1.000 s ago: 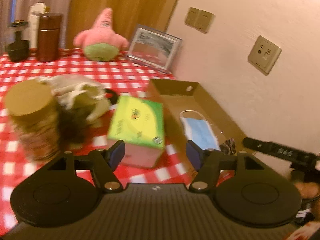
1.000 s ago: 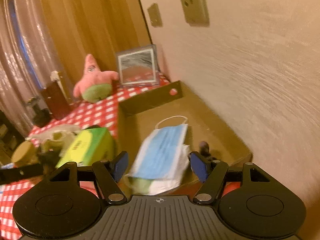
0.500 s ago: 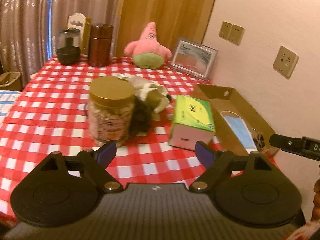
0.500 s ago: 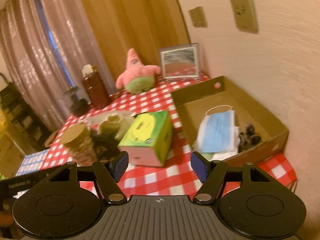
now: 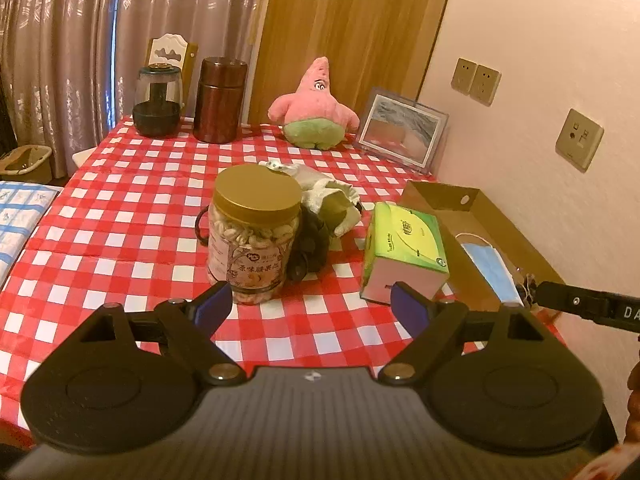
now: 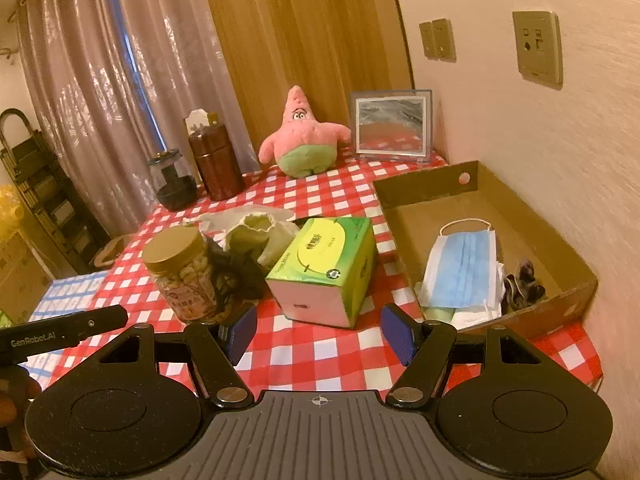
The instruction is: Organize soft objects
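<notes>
Held above the near edge of the worktop (image 5: 120, 216), the left gripper (image 5: 312, 300) is seen with its jaws wide apart and nothing between them. The right gripper (image 6: 318, 332) is likewise spread, with nothing gripped. A cardboard box (image 6: 568, 264) is set on the checked worktop by the wall; a blue mask (image 6: 464, 268) is laid flat inside it on folded white cloth, with a small dark item (image 6: 524, 284) just beside it, too small to be made out. A green tissue box (image 6: 324, 268) is placed just left of the cardboard box. A jar (image 5: 254, 236) with a gold lid is stood upright further left, and a pale cloth heap (image 6: 256, 232) and a dark bundle (image 6: 236, 276) are crowded between jar and tissue box. A pink plush (image 5: 314, 110) is seated upright at the far side, near a frame (image 5: 402, 130) leaned at the wall. Two canisters (image 5: 218, 100) are stood at the far left corner.
</notes>
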